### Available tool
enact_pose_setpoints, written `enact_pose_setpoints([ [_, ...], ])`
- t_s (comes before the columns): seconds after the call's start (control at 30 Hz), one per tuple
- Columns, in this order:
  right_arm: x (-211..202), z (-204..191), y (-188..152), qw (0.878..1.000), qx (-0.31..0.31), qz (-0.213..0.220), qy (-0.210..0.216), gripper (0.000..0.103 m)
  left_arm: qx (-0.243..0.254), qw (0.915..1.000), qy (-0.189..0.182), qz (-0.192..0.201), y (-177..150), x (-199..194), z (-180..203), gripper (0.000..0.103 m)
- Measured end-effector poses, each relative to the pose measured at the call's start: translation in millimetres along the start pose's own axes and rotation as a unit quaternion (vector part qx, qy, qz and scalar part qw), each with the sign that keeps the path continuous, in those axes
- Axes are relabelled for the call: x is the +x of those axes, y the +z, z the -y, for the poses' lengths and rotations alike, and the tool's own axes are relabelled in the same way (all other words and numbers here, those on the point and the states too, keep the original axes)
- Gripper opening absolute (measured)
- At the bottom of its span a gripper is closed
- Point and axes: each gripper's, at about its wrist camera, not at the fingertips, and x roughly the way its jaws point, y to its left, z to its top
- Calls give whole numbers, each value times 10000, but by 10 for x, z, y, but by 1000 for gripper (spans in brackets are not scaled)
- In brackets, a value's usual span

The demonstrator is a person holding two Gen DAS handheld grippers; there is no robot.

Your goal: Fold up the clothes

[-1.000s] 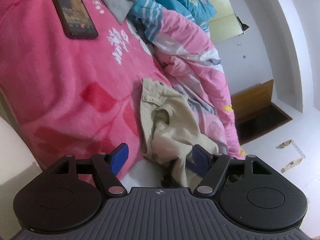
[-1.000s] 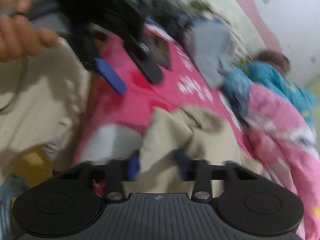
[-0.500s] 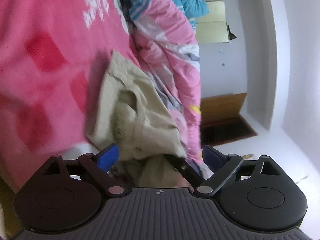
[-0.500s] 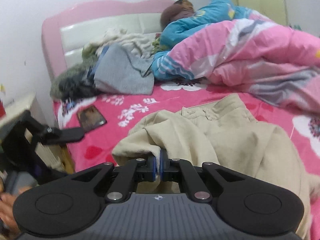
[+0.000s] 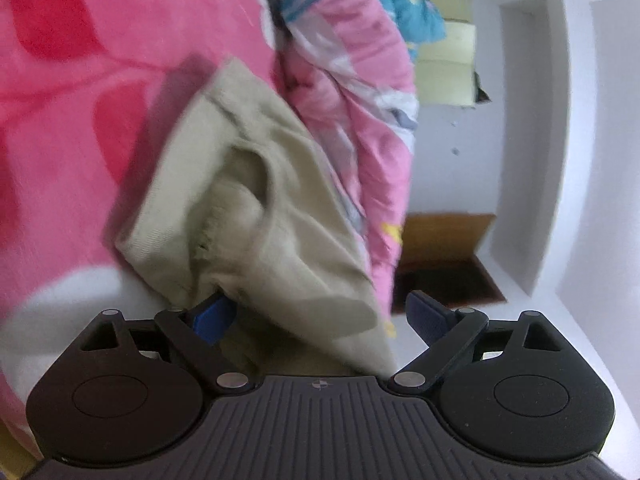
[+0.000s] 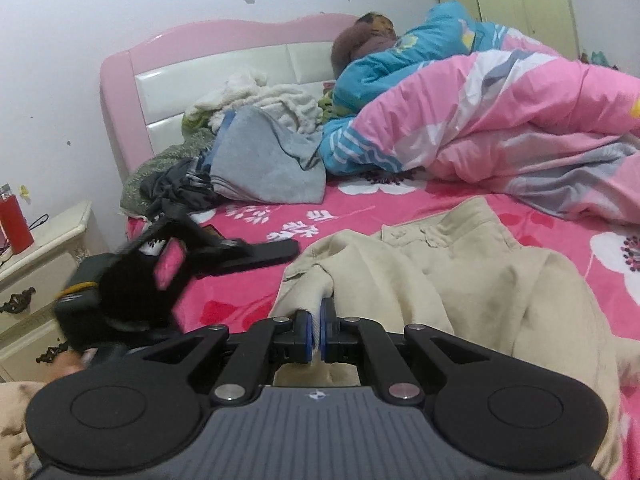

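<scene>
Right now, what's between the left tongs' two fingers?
Left wrist view: the beige trousers hang into the gap of the left tongs. The fingers stand wide apart, having just been opening, and do not pinch the cloth.

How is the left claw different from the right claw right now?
The left claw stands wide open, its jaws having just been opening, while the right claw is shut. The right claw pinches a fold of the beige trousers; the left claw grips nothing, though the trousers' cloth hangs between its blue pads. Both are black with blue pads and sit over the pink bed.
</scene>
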Motion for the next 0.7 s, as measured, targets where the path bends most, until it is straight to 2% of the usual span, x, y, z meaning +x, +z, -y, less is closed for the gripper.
enact_pose_setpoints([
  [0.07,-59,13,-10,10000,-7,10,-50,2,44,9999,63,106,38,-37,52,80],
  [0.13,-90,35,-23,10000,61,5,-60,2,629,9971,194,385,65,-153,291,77],
  [0.17,-101,44,-28,9999,102,10,-36,2,1039,9929,210,545,59,-212,440,76],
  [0.27,-97,16,-39,9999,116,39,111,2,2398,9664,282,882,-8,-366,841,79],
  [0.33,-37,-52,-71,9997,8,-74,229,2,2684,9566,536,1001,-42,-385,828,81],
  [0.43,136,-240,-220,9976,-458,-444,268,2,2751,9433,1415,1200,-80,-321,577,80],
  [0.53,296,-410,-406,9923,-920,-783,266,3,2687,9359,1865,1309,-81,-337,353,78],
  [0.7,416,-485,-588,9845,-1305,-1163,166,5,2408,9443,1812,1324,21,-453,206,77],
])
